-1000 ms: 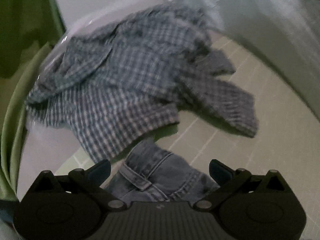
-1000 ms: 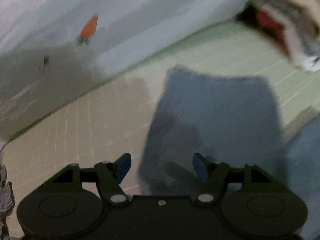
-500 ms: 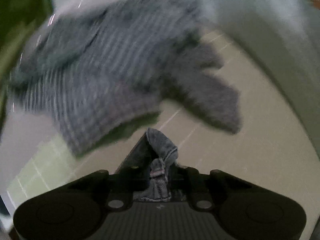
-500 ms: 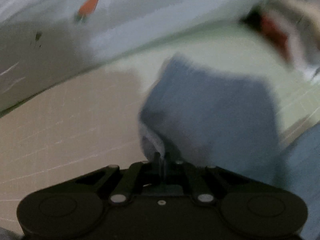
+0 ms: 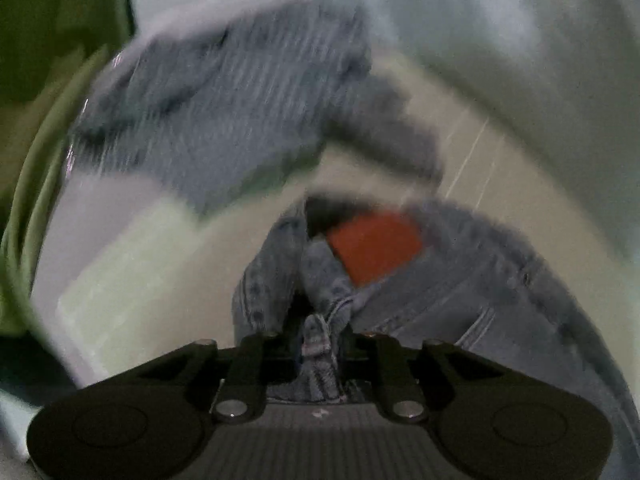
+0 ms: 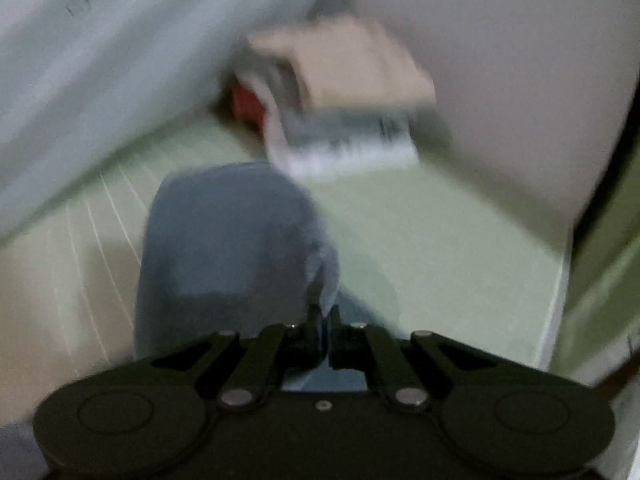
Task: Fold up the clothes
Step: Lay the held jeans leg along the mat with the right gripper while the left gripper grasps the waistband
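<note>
In the left wrist view, my left gripper (image 5: 318, 336) is shut on the waistband of blue denim jeans (image 5: 460, 288), which bunch up and trail to the right; a red-orange label (image 5: 374, 246) shows inside them. Beyond lies a crumpled blue-and-white checked shirt (image 5: 240, 120), blurred by motion. In the right wrist view, my right gripper (image 6: 322, 322) is shut on an edge of the same kind of blue fabric (image 6: 224, 248), whose leg spreads out ahead and to the left on the pale green gridded mat (image 6: 440, 240).
A stack of folded items with a beige one on top (image 6: 344, 92) sits at the mat's far corner, beside something red (image 6: 248, 104). A pale blue wall or sheet (image 6: 120, 60) bounds the far side. Green cloth (image 5: 24, 160) hangs at the left.
Both grippers, open a second ago, have shut on the denim and lifted it. The left view now shows the inside of the waistband; the right view has swung toward the stack.
</note>
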{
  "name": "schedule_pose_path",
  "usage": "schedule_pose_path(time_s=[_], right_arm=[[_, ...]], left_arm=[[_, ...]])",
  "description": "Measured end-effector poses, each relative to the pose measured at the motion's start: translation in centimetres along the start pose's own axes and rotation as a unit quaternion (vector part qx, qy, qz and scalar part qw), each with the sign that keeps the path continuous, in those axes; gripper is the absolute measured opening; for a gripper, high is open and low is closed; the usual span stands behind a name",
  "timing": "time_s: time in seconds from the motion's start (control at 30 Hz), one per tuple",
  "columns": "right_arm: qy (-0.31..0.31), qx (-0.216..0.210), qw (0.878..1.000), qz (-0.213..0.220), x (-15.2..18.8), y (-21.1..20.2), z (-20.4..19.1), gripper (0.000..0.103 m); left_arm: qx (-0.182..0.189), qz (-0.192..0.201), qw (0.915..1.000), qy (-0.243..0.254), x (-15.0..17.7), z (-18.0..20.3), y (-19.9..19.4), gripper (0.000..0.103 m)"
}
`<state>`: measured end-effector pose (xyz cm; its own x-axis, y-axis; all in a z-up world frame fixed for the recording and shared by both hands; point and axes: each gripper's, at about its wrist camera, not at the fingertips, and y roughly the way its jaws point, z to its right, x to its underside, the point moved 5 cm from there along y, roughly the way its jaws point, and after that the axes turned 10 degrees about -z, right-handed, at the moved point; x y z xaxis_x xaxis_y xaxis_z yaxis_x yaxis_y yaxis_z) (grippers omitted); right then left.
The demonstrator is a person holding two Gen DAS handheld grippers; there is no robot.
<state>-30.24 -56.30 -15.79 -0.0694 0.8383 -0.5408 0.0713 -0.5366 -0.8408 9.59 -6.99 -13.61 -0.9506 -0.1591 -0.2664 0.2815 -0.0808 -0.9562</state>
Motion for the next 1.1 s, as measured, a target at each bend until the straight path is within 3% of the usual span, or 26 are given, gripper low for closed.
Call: schedule_pose_path(time_s=[0.03, 0.1, 0.17, 0.27, 0.37, 0.4, 0.53, 0.63, 0.73, 0.8, 0.87, 0.9, 0.93, 1.0, 1.1], right_arm=[[0.009, 0.006, 1.000, -0.007, 0.3, 0.2, 1.3, 0.003], [0.028, 0.017, 0.999, -0.022, 1.0, 0.6, 3.8, 0.003], [0.036, 0.009, 0.999, -0.023, 0.8, 0.5, 3.9, 0.003], [0.046, -0.005, 0.999, -0.022, 0.3, 0.2, 3.7, 0.003], [0.049, -0.016, 0.999, -0.013, -0.5, -0.1, 3.1, 0.003], [0.052, -0.020, 0.998, -0.012, -0.7, 0.2, 2.9, 0.003], [0.069, -0.029, 0.997, -0.013, -1.7, 1.2, 2.1, 0.003], [0.090, -0.031, 0.995, -0.018, -2.1, 1.7, 1.7, 0.003], [0.108, -0.029, 0.993, -0.028, -2.5, 2.2, 1.5, 0.003], [0.108, -0.025, 0.994, -0.023, -2.6, 2.0, 1.3, 0.003], [0.108, -0.022, 0.994, -0.009, -2.8, 1.5, 1.3, 0.003], [0.108, -0.020, 0.994, -0.002, -2.9, 1.2, 1.3, 0.003], [0.105, -0.019, 0.994, 0.006, -3.2, 0.8, 1.1, 0.003], [0.100, -0.018, 0.995, 0.020, -3.9, -0.2, 0.5, 0.003], [0.085, -0.028, 0.995, 0.045, -6.0, -1.9, -1.1, 0.003]], left_arm=[[-0.008, -0.008, 0.9999, 0.001, 0.7, -0.1, 0.4, 0.028], [-0.009, 0.014, 0.9998, 0.007, 0.5, 0.3, -0.7, 0.037], [-0.011, 0.046, 0.9988, 0.016, -0.2, 0.9, -2.0, 0.060], [-0.020, 0.099, 0.9942, 0.036, -1.9, 2.3, -3.9, 0.071], [0.000, 0.128, 0.9887, 0.078, -3.7, 4.9, -4.3, 0.088], [0.005, 0.132, 0.9872, 0.090, -4.2, 5.8, -4.1, 0.088], [0.002, 0.092, 0.9877, 0.126, -6.3, 8.6, -0.2, 0.088], [-0.040, 0.055, 0.9884, 0.136, -7.7, 9.5, 2.6, 0.088], [-0.043, 0.020, 0.9886, 0.143, -8.1, 9.5, 4.6, 0.088], [-0.038, 0.018, 0.9894, 0.139, -7.9, 9.1, 4.8, 0.085], [-0.028, 0.025, 0.9908, 0.130, -7.7, 8.6, 4.5, 0.049], [-0.025, 0.027, 0.9920, 0.121, -7.8, 8.2, 4.1, 0.040], [-0.022, 0.030, 0.9931, 0.112, -7.9, 7.8, 3.6, 0.018], [-0.010, 0.035, 0.9952, 0.091, -8.2, 7.1, 2.6, 0.014], [0.038, 0.045, 0.9967, 0.056, -10.5, 6.9, 0.8, 0.013]])
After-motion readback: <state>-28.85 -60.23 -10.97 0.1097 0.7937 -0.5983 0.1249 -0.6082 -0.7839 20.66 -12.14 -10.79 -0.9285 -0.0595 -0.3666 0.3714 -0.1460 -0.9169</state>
